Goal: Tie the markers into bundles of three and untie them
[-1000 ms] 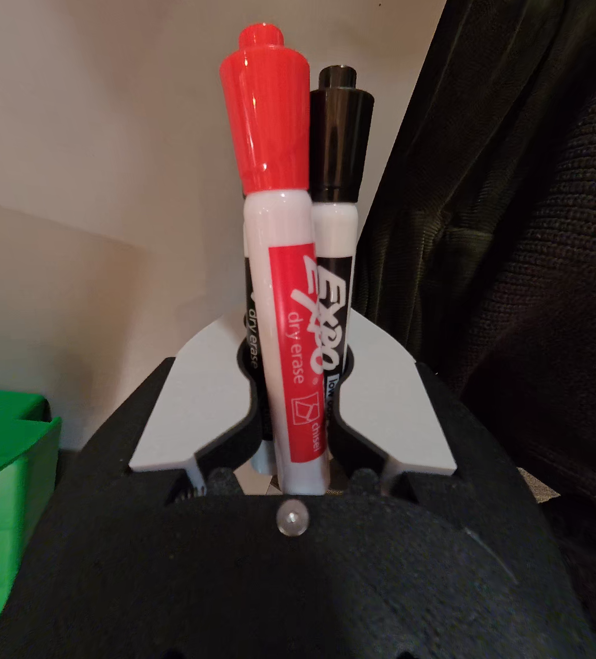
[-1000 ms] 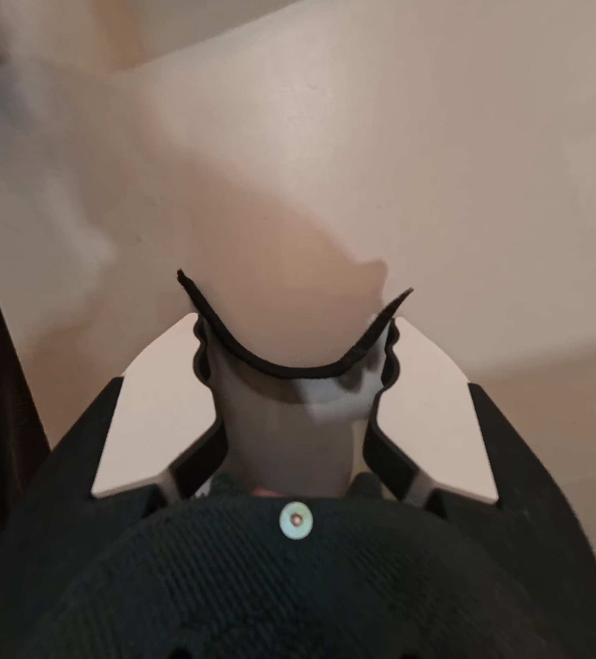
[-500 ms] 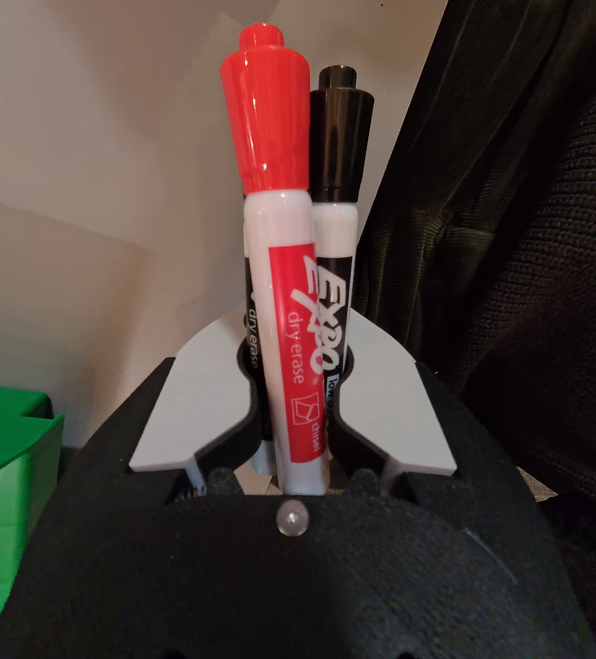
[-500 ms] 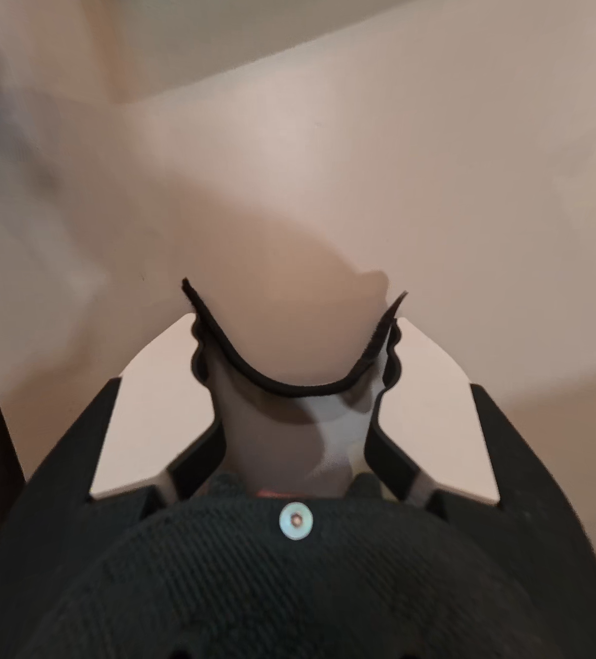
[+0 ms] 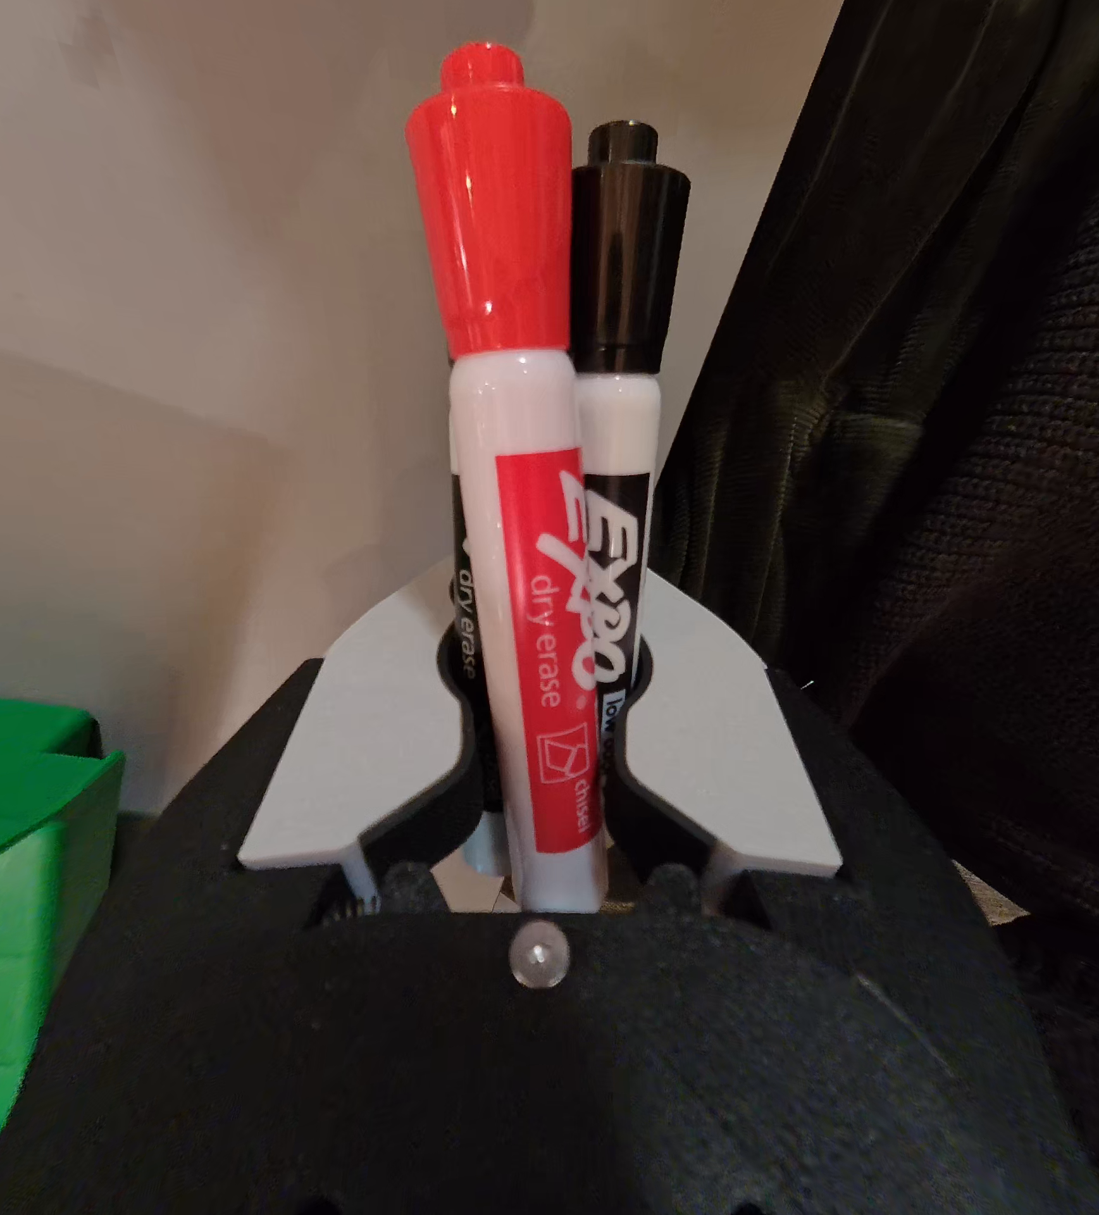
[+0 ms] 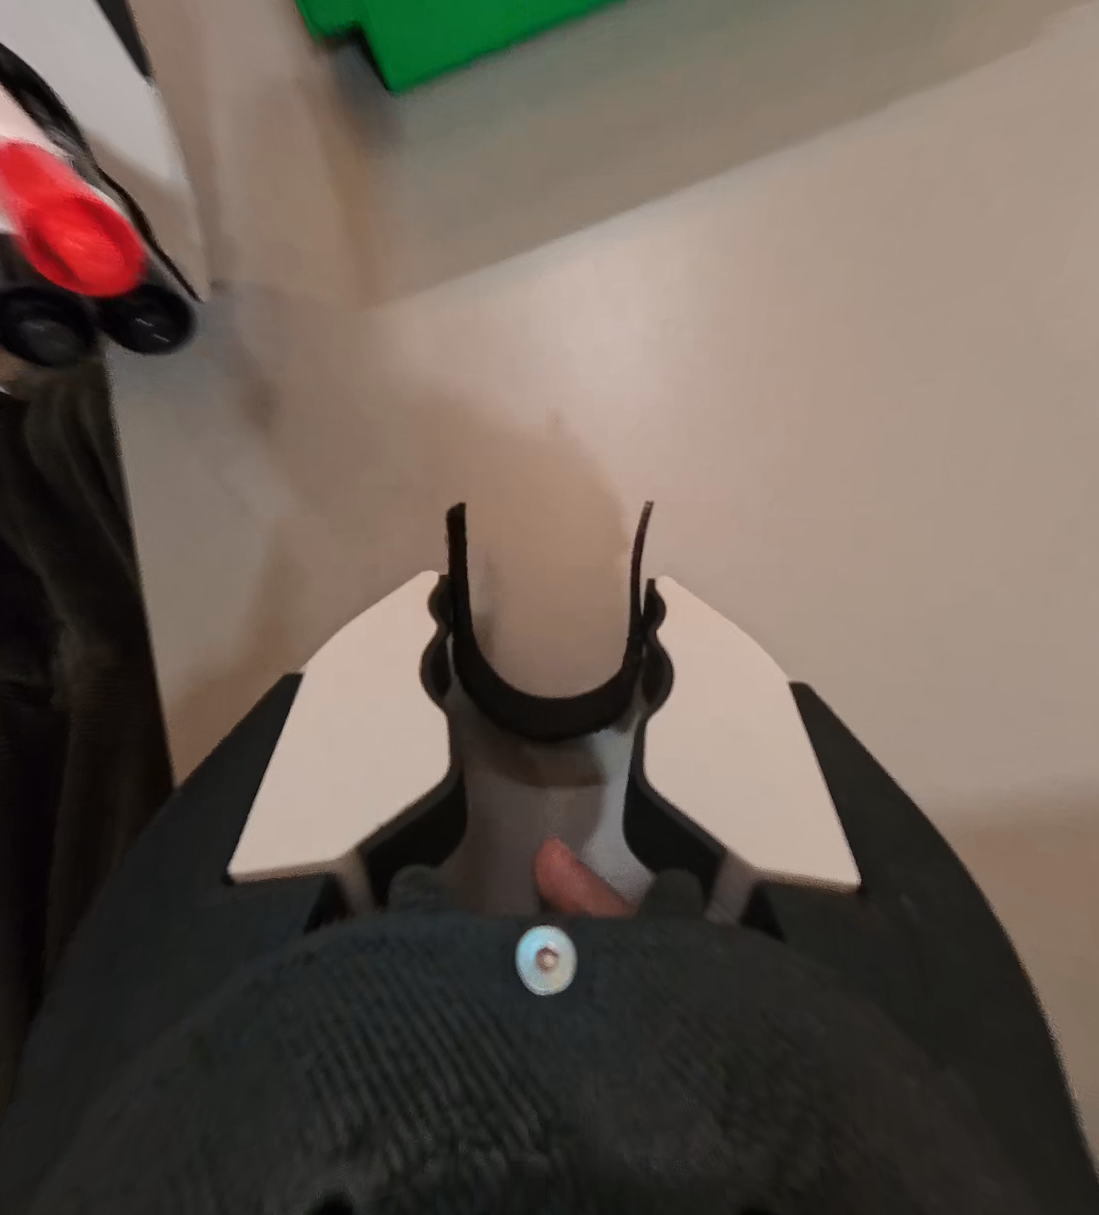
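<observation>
Markers [image 5: 533, 592], three in a bundle, are standing upright between my left fingers [image 5: 369, 723], which are clenching their lower barrels. The red marker [image 5: 507, 460] is sitting in front; one black marker [image 5: 625, 296] is showing behind it on the right, and a second is peeking out on the left. All three are wearing their caps. In the right view the same bundle [image 6: 67, 250] is appearing at the upper left corner, well apart from my right fingers [image 6: 717, 723]. Those are squeezing a black strap [image 6: 546, 713], bowing it into a U with both ends pointing forward.

I am judging the bundle to be the weak spot: the round, glossy barrels are resting against each other, so any easing of the squeeze could let the front one slide or twist out. The strap is looking springy and could pop free if the pinch shifts.

A pale beige worktop [image 6: 862, 394] is filling the right view, much of it smeared. A green bin [image 5: 14, 855] is sitting at the left, and dark ribbed fabric [image 5: 961, 526] is hanging close on the right.
</observation>
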